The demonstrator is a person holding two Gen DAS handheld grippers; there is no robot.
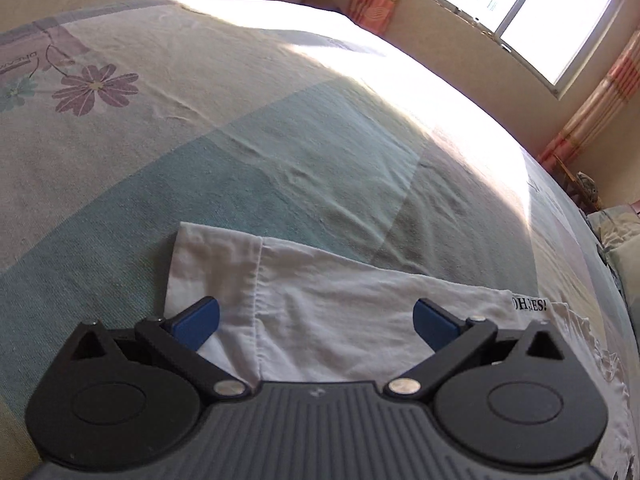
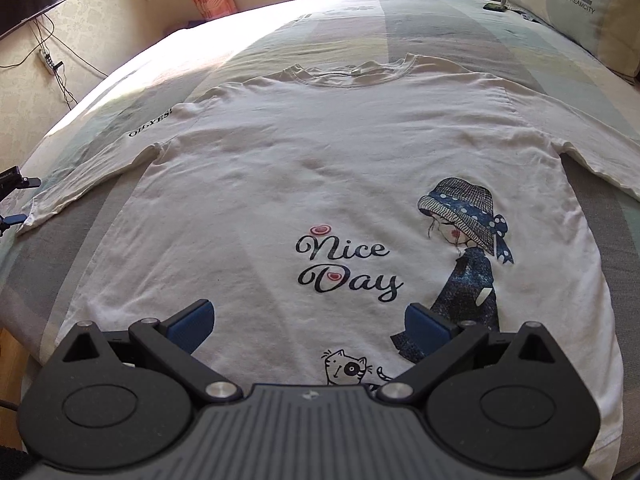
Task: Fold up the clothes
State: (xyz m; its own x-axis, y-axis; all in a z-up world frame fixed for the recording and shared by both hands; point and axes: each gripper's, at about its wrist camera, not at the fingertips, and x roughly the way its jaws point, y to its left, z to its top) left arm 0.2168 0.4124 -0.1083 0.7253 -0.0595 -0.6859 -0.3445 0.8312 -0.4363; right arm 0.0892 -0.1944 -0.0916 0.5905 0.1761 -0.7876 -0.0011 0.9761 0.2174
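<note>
On a sunlit bed (image 2: 520, 60), a white shirt (image 2: 320, 160) lies flat, collar at 12 o'clock. The left gripper (image 1: 316, 320) straddles its sleeve cuff (image 1: 216, 264); the right gripper (image 2: 308, 322) hangs over the hem, both jaws wide, empty.

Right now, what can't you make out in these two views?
- Shirt hem: right wrist view, hidden behind the right tool.
- Its far sleeve: cuff cut off by the frame edge.
- Sleeve cuff: left wrist view, near edge hidden under the left tool.
- Outside the window: overexposed.

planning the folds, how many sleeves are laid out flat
2: one sleeve with OH YES! lettering on the shirt's left in the right wrist view, the other sleeve on its right, its cuff out of view.
</note>
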